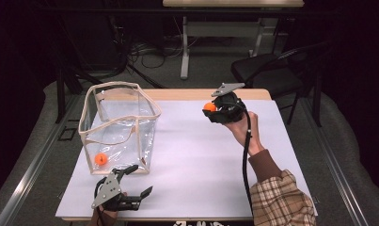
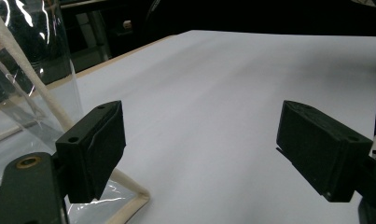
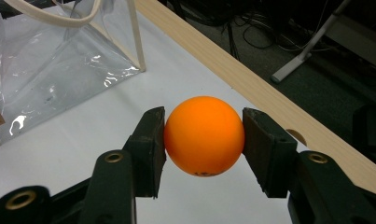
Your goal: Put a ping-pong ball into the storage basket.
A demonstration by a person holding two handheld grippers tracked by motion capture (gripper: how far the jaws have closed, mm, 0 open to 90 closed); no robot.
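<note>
High view: right gripper [image 1: 214, 109] clamps the round orange plastic ball [image 1: 209, 107]; the clear plastic bag with cream trim [image 1: 119, 123] stands at its nine o'clock, nearer the wide-open left gripper [image 1: 139, 181].

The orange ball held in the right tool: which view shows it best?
The right gripper view: the held orange ball sits large and sharp, clamped between the right tool pads, above the white sheet. The high view shows it as a small orange spot at that tool. The left gripper view gives nothing of it.
</note>
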